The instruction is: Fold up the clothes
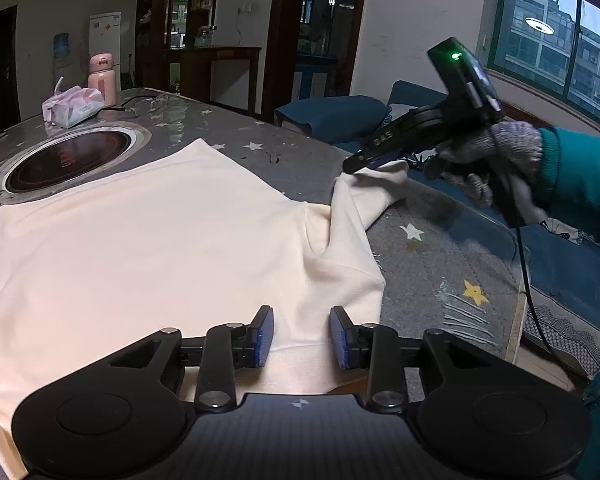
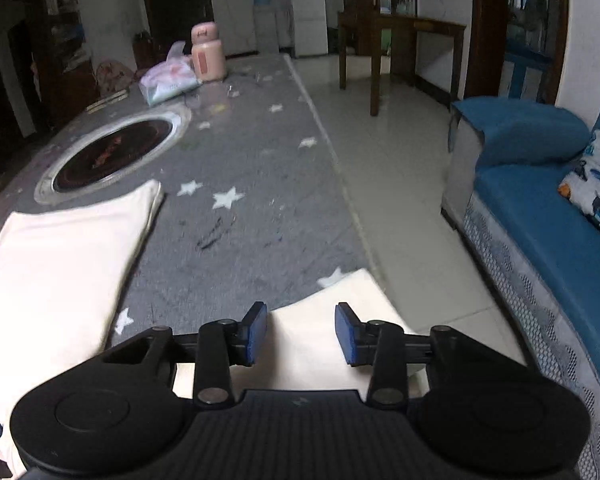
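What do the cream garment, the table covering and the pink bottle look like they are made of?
Cream garment: soft matte knit, probably cotton jersey; it drapes in rounded folds. Table covering: grey star-printed cloth, seemingly under clear glossy plastic, since it shows glare. Pink bottle: smooth plastic or coated metal; too blurred to tell.

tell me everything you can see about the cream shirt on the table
The cream soft-knit shirt lies spread mostly flat on the grey star-print tablecloth, its far edge beside the round inset cooktop. One sleeve bunches toward the table's edge, creased at the shoulder. The right gripper is open over that sleeve; the left gripper is open over the body.
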